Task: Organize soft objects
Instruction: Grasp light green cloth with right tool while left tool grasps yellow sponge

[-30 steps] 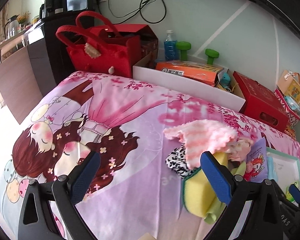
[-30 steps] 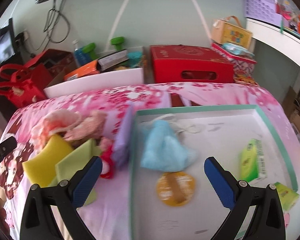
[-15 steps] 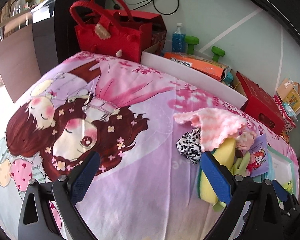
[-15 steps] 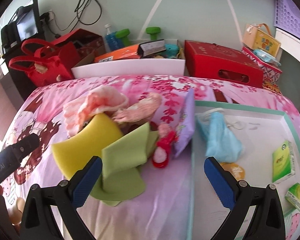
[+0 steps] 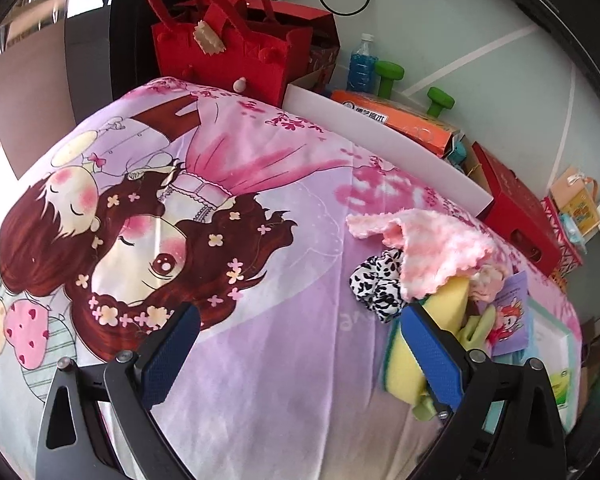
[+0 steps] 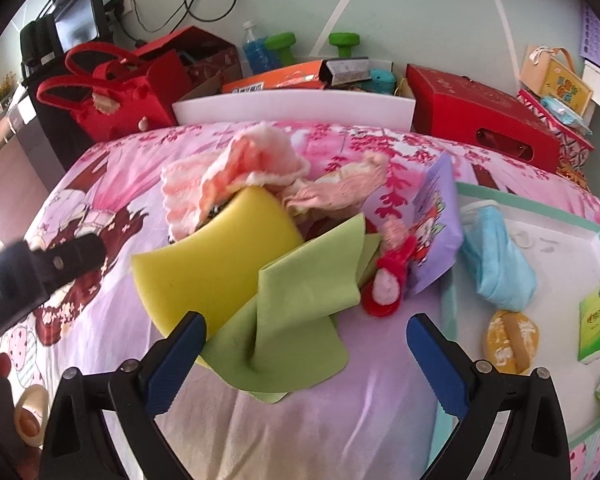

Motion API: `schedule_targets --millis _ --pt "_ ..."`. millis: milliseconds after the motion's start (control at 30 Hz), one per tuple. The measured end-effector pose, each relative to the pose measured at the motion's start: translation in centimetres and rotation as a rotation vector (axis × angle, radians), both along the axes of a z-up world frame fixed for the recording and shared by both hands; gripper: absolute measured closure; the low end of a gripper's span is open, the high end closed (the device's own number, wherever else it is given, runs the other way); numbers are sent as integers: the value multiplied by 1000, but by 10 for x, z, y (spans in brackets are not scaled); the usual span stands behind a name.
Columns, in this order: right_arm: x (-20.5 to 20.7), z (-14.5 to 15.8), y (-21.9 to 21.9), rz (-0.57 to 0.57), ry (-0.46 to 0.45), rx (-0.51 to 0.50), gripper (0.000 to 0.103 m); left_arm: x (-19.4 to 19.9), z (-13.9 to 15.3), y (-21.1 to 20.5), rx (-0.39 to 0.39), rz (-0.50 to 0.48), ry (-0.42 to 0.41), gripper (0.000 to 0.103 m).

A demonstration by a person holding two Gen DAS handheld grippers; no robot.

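Note:
A heap of soft things lies on the pink cartoon sheet: a yellow sponge [image 6: 216, 252], a green cloth [image 6: 300, 300], a pink-and-white towel [image 6: 236, 168], a beige cloth [image 6: 340, 192], a red plush [image 6: 388, 284] and a purple packet [image 6: 436, 232]. My right gripper [image 6: 304, 364] is open and empty, just in front of the green cloth. My left gripper [image 5: 300, 356] is open and empty over bare sheet, left of the heap; its view shows the towel [image 5: 428, 248], a black-and-white cloth [image 5: 376, 280] and the sponge [image 5: 404, 364]. A blue cloth [image 6: 496, 264] lies in the white tray [image 6: 560, 216].
The tray also holds green packets [image 6: 598, 320] and a round orange item [image 6: 510, 340]. Behind the bed stand a red felt bag [image 5: 228, 44], a white box [image 6: 292, 108] of clutter, a red carton [image 6: 480, 112] and green dumbbells [image 6: 342, 42]. The left gripper's body [image 6: 40, 272] reaches in at the left.
My right gripper has swung left from over the tray to face the heap. My left gripper has moved back and left, so the heap sits further right in its view.

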State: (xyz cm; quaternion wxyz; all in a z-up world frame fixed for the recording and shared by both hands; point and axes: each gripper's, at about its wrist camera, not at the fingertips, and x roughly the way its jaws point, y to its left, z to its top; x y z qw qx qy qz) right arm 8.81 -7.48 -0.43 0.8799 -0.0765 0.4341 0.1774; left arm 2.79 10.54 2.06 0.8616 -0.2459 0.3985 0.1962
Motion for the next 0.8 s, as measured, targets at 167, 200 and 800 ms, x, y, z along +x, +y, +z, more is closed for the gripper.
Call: schedule_targets --millis 167,200,800 --pt "-2 -5 4 22 21 -6 15 3 0 -2 -23 -8 -4 3" --pt "-2 -5 4 24 19 -4 18 3 -1 -3 -22 -10 0 3" --pt "6 -14 -5 12 81 34 74 27 -11 -44 -47 -190 -3 14"
